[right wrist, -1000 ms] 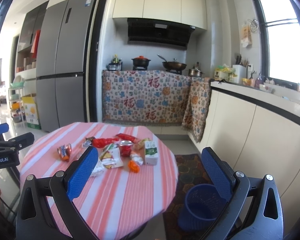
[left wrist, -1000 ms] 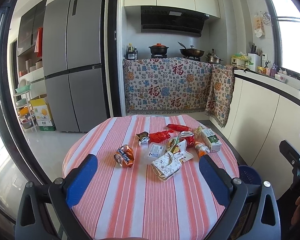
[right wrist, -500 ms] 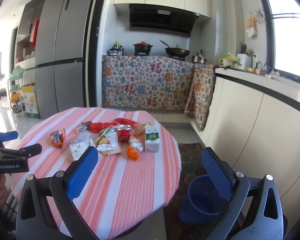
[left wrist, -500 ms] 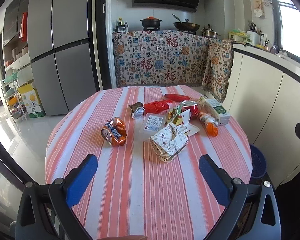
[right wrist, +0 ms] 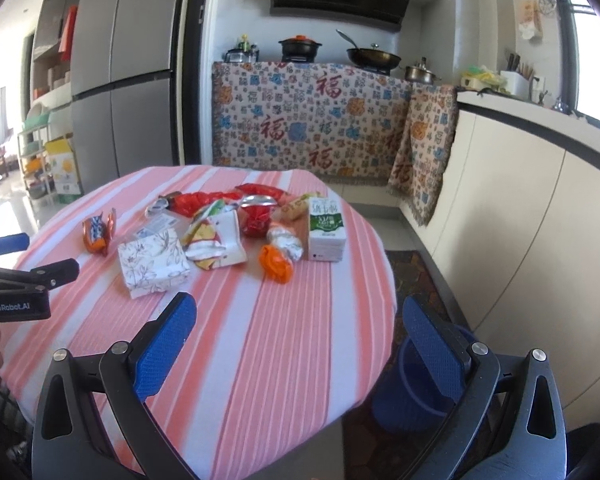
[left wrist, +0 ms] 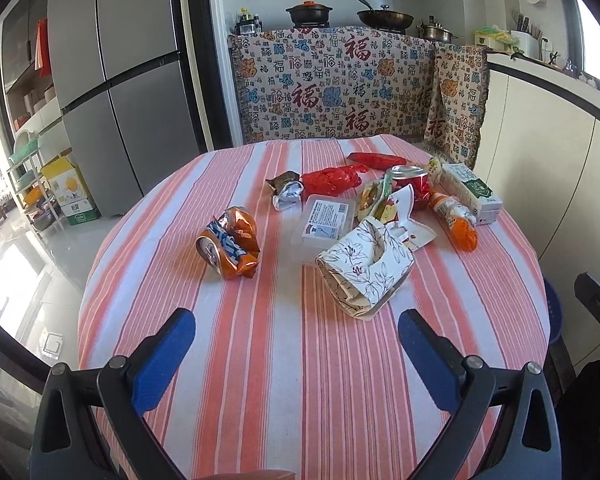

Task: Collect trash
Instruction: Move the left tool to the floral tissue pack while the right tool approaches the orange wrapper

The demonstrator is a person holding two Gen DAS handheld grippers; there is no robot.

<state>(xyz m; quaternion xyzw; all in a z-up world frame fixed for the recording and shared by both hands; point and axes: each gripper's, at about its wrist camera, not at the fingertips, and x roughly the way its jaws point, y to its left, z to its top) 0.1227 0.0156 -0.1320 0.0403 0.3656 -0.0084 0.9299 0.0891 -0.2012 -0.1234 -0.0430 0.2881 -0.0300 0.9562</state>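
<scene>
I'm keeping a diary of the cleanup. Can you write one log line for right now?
left hand-held gripper: open, empty | right hand-held gripper: open, empty | trash: on striped table | blue bin: on floor beside table

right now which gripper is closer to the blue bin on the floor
Right. The right gripper hangs at the table edge almost above the blue bin. The left gripper sits across the table, with the bin off beyond its right side.

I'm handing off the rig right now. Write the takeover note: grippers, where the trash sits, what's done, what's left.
Left gripper: open, empty, above the near table edge.
Right gripper: open, empty, near the table's right side.
Trash all on the striped table: crushed orange can, floral paper box, milk carton, orange bottle, red can and wrappers.
Blue bin: on the floor right of the table.
Done: nothing visibly collected. Left: everything.
</scene>
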